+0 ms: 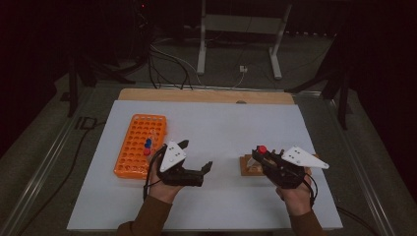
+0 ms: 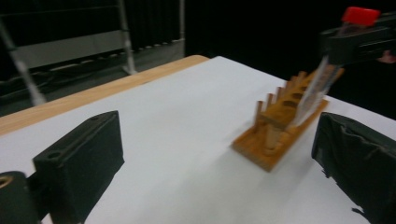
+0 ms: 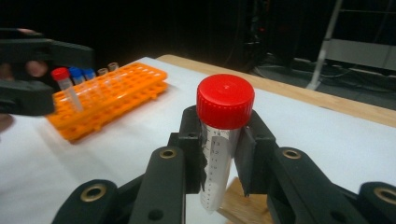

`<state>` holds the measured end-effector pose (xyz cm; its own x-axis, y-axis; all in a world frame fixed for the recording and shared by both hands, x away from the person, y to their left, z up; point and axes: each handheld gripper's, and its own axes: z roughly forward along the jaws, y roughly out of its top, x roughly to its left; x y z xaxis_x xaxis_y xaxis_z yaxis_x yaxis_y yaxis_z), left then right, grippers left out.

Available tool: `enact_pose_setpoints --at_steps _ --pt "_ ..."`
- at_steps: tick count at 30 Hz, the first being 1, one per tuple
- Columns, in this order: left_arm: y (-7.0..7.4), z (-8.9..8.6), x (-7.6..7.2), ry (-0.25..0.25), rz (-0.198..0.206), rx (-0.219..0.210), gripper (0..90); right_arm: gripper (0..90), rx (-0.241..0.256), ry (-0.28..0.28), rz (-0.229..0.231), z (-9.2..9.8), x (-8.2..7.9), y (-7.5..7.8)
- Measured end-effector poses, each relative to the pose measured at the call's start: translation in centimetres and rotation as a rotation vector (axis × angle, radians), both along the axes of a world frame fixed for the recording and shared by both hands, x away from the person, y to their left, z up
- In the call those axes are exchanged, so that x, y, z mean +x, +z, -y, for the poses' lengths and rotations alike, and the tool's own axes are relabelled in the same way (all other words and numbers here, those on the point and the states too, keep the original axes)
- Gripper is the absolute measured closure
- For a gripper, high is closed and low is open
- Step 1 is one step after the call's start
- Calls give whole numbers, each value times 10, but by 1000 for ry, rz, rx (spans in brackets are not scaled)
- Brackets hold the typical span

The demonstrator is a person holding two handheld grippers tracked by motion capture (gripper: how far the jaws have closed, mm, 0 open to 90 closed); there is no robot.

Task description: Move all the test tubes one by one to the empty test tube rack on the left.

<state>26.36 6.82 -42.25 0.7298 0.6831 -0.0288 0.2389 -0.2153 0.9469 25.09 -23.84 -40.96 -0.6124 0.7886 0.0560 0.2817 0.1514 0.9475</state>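
Bare white table (image 1: 221, 128) stretches open between the orange rack (image 1: 139, 143) and the wooden rack (image 1: 250, 166). Beside the orange rack, the left gripper (image 1: 197, 158) blocks its right side; capped tubes (image 1: 147, 145) stand up inside it.

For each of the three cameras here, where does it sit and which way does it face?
High view: above the person's side, looking forward and down on the white table; both forearms and hands show, left claw, right claw.
Left gripper view: rides the left claw, facing the wooden rack; its own open jaws show.
Right gripper view: rides the right claw, facing the orange rack; its jaws clamp the red-capped tube.
Shared: all three show that tube.
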Motion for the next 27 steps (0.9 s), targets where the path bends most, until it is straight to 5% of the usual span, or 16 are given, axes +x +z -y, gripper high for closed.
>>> enact_pose_setpoints --at_steps 12,22,27 --pt "-13 57 -1 -171 -41 43 182 740 -16 108 -25 -24 -5 -4" --pt "-21 68 1 -268 -52 85 727 734 -30 157 -44 -35 -6 -10" --pt "-23 52 -2 -217 -44 105 750 431 49 170 -39 -25 -5 -7"
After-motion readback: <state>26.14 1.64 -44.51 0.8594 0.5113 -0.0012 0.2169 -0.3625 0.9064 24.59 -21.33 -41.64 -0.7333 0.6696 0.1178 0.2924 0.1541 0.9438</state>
